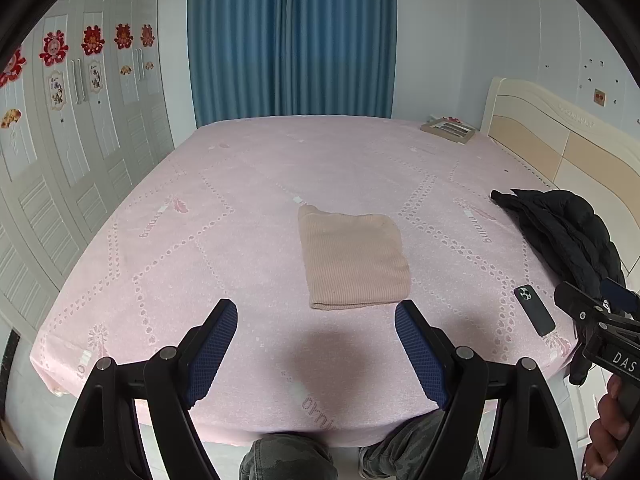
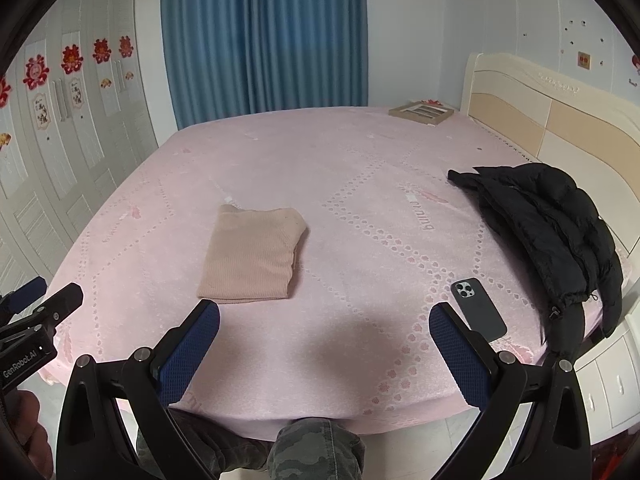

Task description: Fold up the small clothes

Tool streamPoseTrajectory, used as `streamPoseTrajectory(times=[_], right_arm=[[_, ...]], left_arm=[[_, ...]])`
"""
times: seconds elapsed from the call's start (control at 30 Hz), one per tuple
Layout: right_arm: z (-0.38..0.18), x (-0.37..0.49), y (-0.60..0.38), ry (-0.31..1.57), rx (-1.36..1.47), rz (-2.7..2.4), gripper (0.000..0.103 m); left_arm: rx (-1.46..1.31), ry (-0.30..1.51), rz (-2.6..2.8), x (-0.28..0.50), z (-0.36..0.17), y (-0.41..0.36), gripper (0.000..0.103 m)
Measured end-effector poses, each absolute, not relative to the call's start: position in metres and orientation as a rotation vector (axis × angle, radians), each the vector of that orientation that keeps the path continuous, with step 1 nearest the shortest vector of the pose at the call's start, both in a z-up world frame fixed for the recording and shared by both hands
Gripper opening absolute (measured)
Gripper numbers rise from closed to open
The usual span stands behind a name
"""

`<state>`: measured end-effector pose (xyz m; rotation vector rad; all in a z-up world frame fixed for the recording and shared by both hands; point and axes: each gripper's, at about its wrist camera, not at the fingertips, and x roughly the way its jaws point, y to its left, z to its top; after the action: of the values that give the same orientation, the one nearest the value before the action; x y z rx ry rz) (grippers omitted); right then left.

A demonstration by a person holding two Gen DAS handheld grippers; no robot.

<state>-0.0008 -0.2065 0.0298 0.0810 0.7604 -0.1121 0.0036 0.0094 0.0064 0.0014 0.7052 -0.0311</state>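
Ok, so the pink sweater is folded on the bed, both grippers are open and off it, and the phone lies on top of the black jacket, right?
Not quite. The phone lies on the bed sheet itself, beside the black jacket, not on it; the right wrist view shows this. The rest holds: the pink sweater is folded, and the left gripper and right gripper are open and off it.

black jacket [image 1: 568, 236] partly behind right gripper [image 1: 600, 320]

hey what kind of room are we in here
Most likely a home bedroom: a large bed with a pink cover and cream headboard, white wardrobe doors, and blue curtains.
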Motion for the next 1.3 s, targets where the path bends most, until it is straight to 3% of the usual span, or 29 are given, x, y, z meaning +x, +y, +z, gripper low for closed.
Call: streamPoseTrajectory(times=[1.3], right_arm=[[0.0365,-0.0071,-0.2021,0.735,0.075,-0.096,0.102]], left_arm=[[0.001,0.682,-0.022,-0.002,0.0132,0.0099,0.081]])
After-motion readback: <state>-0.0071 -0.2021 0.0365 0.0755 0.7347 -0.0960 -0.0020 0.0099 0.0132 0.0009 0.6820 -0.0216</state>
